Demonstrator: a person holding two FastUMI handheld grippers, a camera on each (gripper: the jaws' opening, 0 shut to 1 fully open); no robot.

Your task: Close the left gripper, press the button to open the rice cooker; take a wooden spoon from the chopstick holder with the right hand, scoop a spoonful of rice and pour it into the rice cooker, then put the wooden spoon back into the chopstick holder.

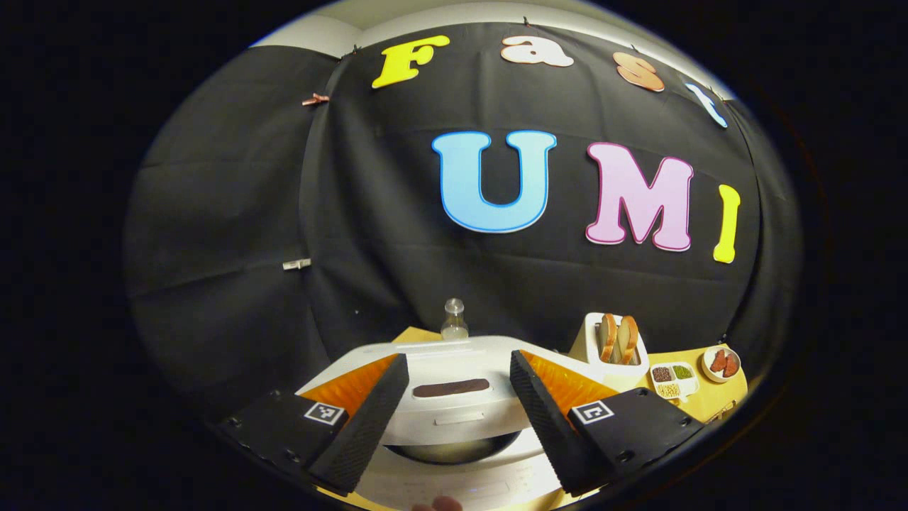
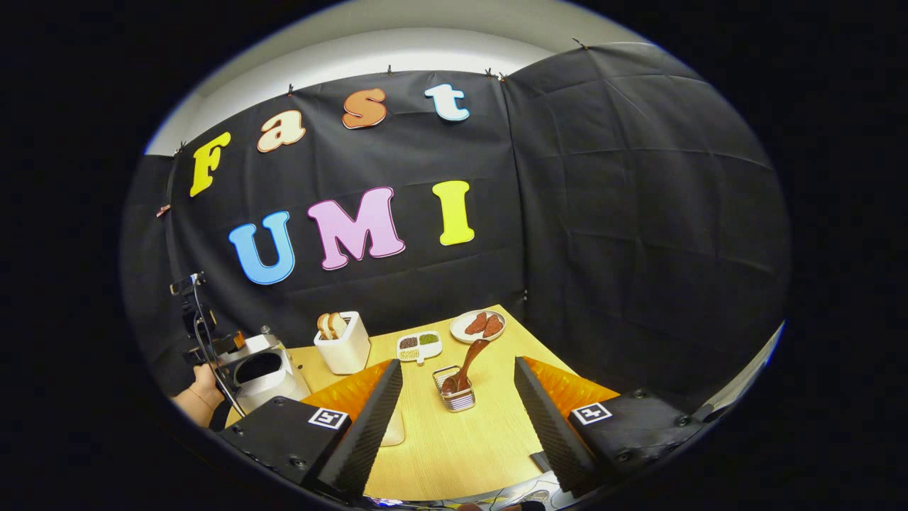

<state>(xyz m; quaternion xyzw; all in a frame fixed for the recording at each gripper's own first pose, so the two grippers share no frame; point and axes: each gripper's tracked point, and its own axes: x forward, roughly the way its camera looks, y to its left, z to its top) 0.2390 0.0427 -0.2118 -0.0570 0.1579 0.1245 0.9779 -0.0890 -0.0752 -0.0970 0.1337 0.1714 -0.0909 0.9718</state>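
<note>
White plastic rice cooker (image 2: 259, 371) at far left of the right gripper view, lid up, dark pot mouth showing. A hand (image 2: 201, 394) holds the left gripper (image 2: 204, 333) just beside it. In the left gripper view the cooker (image 1: 454, 397) sits between that gripper's fingers (image 1: 363, 419), which are spread apart and grasp nothing; the pot rim shows below the raised lid.

Toaster (image 2: 343, 343) with bread, divided dish (image 2: 418, 346) of grains and plate (image 2: 477, 326) stand further back on the wood bench (image 2: 454, 440).

Centre: wire chopstick holder (image 2: 455, 394) with the wooden spoon (image 2: 464, 369) in it, bowl down, I think; detail is small. Long axis leans: handle points up, away and to the right.

Right gripper (image 2: 457, 415) hovers near, fingers released and wide, holder framed between them.

Judgement: button step done; step in hand is taking the spoon. Best to go forward and slightly up, clamp across the exposed handle above the wire rim, then lift along the lean so the holder stays put.
</note>
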